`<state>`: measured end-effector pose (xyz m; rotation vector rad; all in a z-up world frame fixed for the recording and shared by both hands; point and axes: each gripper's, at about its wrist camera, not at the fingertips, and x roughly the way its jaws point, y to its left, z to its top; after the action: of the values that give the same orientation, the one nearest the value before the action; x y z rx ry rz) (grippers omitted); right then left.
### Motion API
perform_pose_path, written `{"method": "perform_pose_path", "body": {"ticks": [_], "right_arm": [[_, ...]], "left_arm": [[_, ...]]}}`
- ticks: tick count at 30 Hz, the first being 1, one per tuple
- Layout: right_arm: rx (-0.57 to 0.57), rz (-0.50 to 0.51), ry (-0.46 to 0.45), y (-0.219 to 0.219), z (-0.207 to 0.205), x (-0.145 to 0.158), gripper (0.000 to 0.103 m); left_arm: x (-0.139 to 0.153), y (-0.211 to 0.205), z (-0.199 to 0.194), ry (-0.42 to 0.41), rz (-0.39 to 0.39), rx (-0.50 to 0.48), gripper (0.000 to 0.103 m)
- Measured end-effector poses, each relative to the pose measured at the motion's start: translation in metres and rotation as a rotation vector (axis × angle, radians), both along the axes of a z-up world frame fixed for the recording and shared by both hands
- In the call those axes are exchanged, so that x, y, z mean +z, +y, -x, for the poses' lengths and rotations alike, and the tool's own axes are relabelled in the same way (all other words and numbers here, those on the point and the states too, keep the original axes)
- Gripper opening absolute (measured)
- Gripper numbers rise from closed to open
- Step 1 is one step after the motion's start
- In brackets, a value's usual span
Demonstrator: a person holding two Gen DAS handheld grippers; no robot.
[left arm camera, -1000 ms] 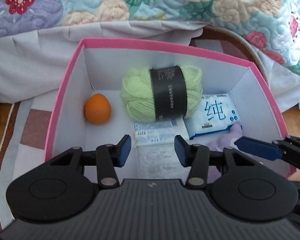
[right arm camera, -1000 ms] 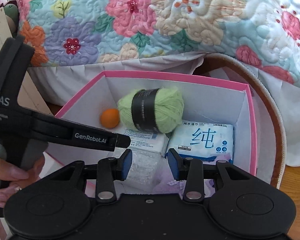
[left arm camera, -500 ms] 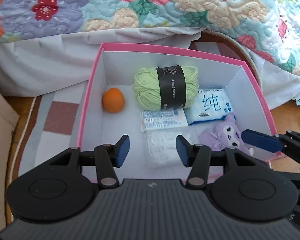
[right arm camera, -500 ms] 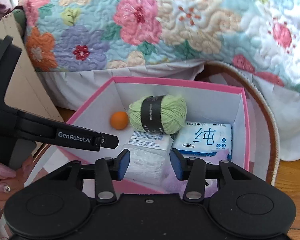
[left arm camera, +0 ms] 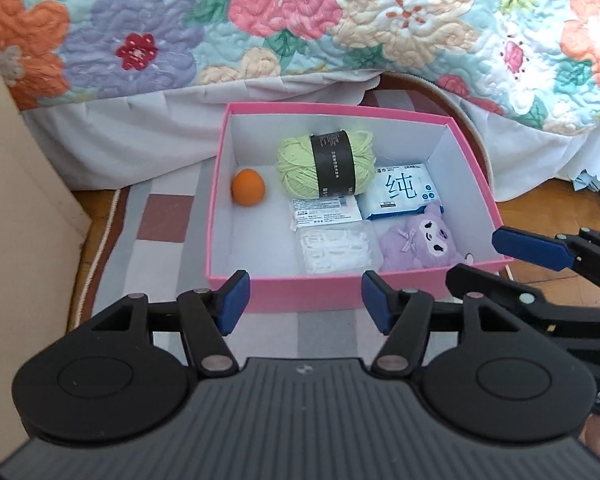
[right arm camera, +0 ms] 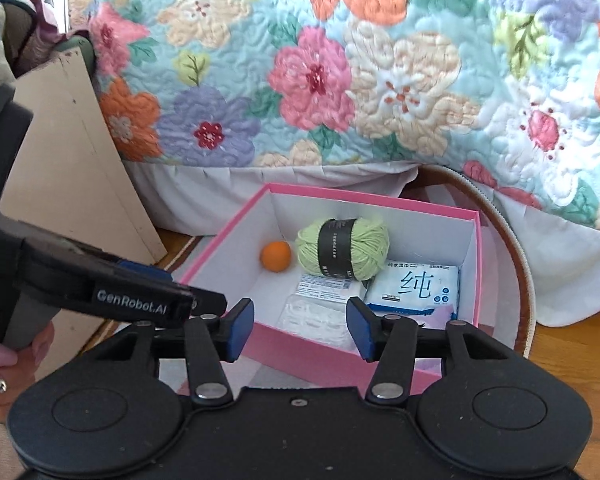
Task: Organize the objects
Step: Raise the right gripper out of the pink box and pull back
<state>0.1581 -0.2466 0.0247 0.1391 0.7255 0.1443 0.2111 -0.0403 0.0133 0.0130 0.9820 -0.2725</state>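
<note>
Hovering just short of the near wall of the pink box, the left gripper has nothing between its blue pads, and its jaws are opening. The right gripper hangs over the box's near right part, also empty, its jaws likewise opening; in the left wrist view its blue finger shows at the right edge of the scene. Inside the box, a green yarn ball with a black band lies against the far wall, with an orange ball to its left, apart from it. A white-and-blue wipes pack sits right of the yarn, touching it. Nearer lie a flat labelled packet, a clear packet of white items and a purple plush toy in the near right corner. The box stands on a checked rug beside a floral quilt. A hand grips the left gripper's handle.
</note>
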Motion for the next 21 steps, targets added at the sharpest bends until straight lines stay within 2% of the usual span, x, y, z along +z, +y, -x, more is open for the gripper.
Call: {"method": "perform_pose_path", "body": {"ticks": [2, 8, 15, 21], "right_arm": [[-0.006, -0.007, -0.004, 0.002, 0.007, 0.006, 0.057], [-0.022, 0.018, 0.002, 0.009, 0.026, 0.017, 0.06], [-0.032, 0.033, 0.009, 0.016, 0.046, 0.023, 0.061], [-0.031, 0.055, 0.006, 0.021, 0.063, 0.028, 0.066]], "left_arm": [[0.008, 0.003, 0.01, -0.021, 0.002, 0.002, 0.061], [0.024, 0.01, 0.032, -0.008, 0.01, -0.012, 0.061], [0.031, 0.016, 0.058, 0.003, 0.006, -0.014, 0.061], [0.033, 0.027, 0.078, 0.013, 0.014, 0.01, 0.061]]}}
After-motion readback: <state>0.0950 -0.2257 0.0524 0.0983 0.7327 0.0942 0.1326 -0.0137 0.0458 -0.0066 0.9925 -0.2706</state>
